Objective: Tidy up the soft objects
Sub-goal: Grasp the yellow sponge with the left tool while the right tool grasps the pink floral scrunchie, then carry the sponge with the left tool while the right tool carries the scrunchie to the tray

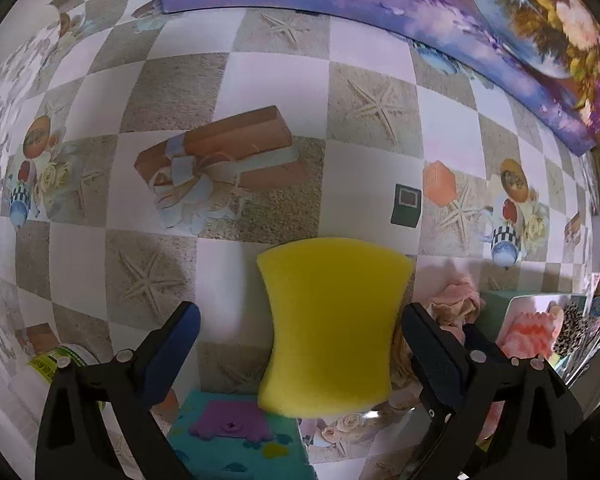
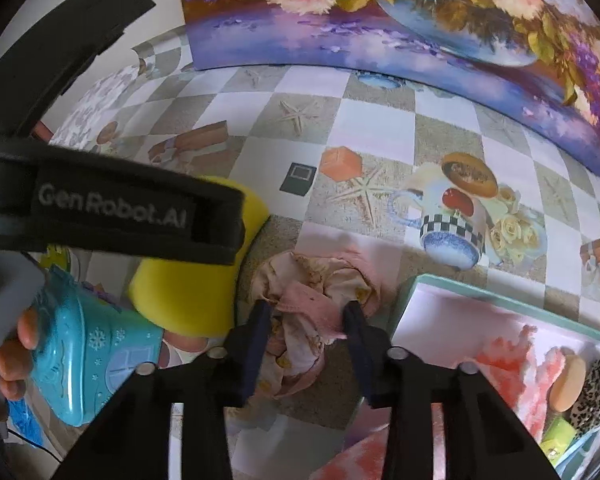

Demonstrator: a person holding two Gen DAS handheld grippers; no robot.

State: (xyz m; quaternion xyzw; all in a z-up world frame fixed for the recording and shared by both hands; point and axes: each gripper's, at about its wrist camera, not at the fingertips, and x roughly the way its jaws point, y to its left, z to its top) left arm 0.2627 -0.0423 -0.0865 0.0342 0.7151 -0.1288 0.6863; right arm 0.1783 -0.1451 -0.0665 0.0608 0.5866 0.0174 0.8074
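Nearby, yellow sponge (image 1: 330,328) beside crumpled cloth (image 2: 312,312).

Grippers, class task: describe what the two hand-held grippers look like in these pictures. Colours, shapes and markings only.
The left gripper has black, triangular plastic finger frames with cut-out slots, silver round screws and dark blue pads. The right gripper has the same build. In the right wrist view the left gripper's black body carries grey "GenRobot.AI" lettering. No sleeves are visible.

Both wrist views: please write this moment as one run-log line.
left gripper: open, around yellow sponge | right gripper: closing on pink cloth | tray: beside cloth
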